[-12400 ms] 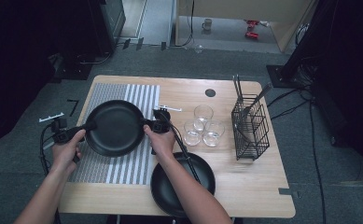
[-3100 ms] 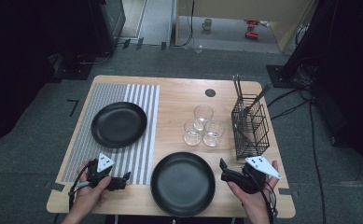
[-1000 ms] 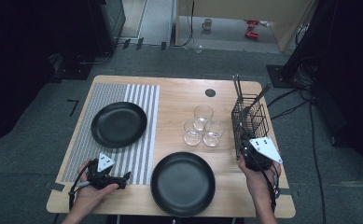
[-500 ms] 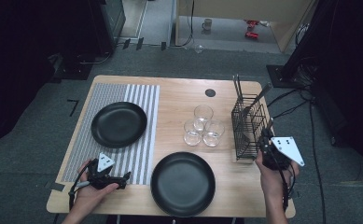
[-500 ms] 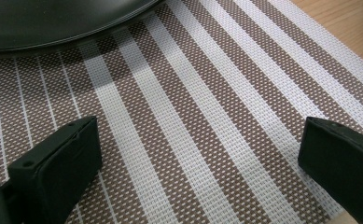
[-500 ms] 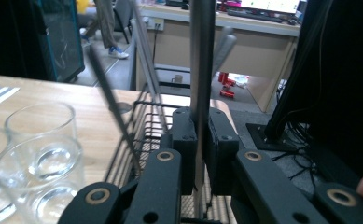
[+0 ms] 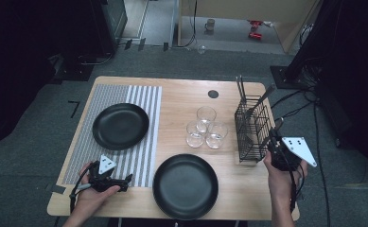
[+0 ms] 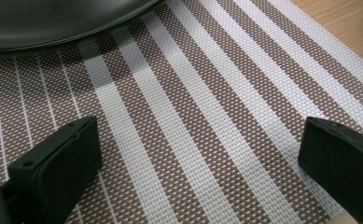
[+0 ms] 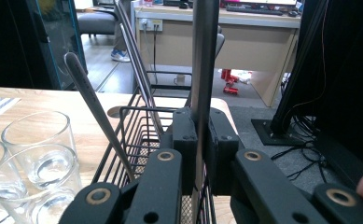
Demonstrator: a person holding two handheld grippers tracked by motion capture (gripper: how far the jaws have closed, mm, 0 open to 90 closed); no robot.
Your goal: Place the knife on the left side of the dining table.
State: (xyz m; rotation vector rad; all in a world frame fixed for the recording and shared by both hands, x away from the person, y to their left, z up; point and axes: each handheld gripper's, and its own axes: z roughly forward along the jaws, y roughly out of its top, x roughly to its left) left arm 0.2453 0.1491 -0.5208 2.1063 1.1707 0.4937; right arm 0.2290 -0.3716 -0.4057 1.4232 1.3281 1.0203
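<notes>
A black wire cutlery basket (image 7: 251, 130) stands at the table's right edge with several metal utensils leaning in it. My right gripper (image 7: 273, 141) is at the basket's right side, shut on the flat metal handle of one utensil (image 7: 278, 125). In the right gripper view that handle (image 9: 203, 56) rises straight up between the closed pads of the right gripper (image 9: 201, 135). My left gripper (image 7: 123, 180) rests low at the front left, open. The left gripper (image 8: 193, 154) has only the striped placemat (image 8: 207, 107) between its jaws.
One black plate (image 7: 120, 125) lies on the striped placemat (image 7: 144, 94). A second black plate (image 7: 185, 185) sits on the wooden table (image 7: 181, 94) near the front edge. Three clear glasses (image 7: 205, 127) stand just left of the basket. The glasses (image 9: 39, 163) are close on the right gripper's left.
The right hand has shifted to the right, from in front of the basket to its right side, and slightly up. The left hand has stayed where it was.
</notes>
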